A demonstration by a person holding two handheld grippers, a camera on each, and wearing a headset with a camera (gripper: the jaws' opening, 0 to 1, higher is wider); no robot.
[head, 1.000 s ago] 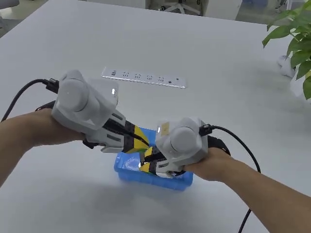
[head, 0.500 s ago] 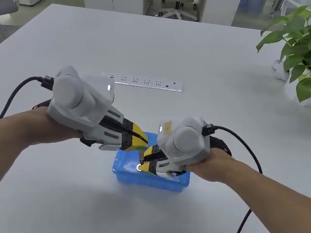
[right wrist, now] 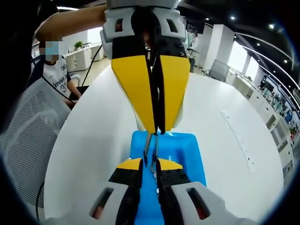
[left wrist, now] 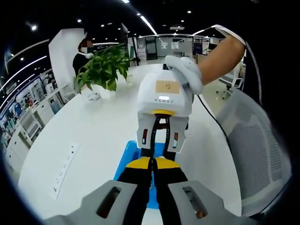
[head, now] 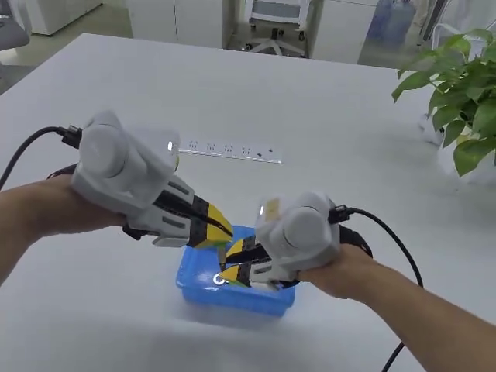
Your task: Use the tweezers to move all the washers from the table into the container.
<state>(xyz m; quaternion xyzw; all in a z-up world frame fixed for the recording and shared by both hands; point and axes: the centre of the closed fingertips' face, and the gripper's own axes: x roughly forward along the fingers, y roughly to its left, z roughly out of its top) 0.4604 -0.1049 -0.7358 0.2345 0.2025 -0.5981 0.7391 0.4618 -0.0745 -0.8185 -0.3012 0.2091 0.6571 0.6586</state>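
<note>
A blue container [head: 267, 301] stands on the white table [head: 325, 124], and both grippers meet over it. My left gripper [head: 221, 231] comes in from the left with its yellow jaws shut on thin metal tweezers [right wrist: 151, 149]. The tweezers' prongs reach down between the yellow tips of my right gripper [right wrist: 150, 165], which closes narrowly on them above the container [right wrist: 180, 152]. In the left gripper view my left gripper [left wrist: 153, 164] points at the right gripper's grey body [left wrist: 165, 96] over the container [left wrist: 127, 157]. A small pale ring-like glint [head: 219, 279] lies inside the container; I cannot tell if it is a washer.
A white power strip [head: 229, 149] lies on the table behind the grippers. A potted plant [head: 457, 108] stands at the far right edge. Cables [head: 387, 232] trail from both grippers. A mesh chair [left wrist: 255, 145] and a seated person [right wrist: 54, 70] are beside the table.
The head camera has tilted up, so the whole scene sits lower in the picture. Both grippers stay together over the blue container, jaws as before.
</note>
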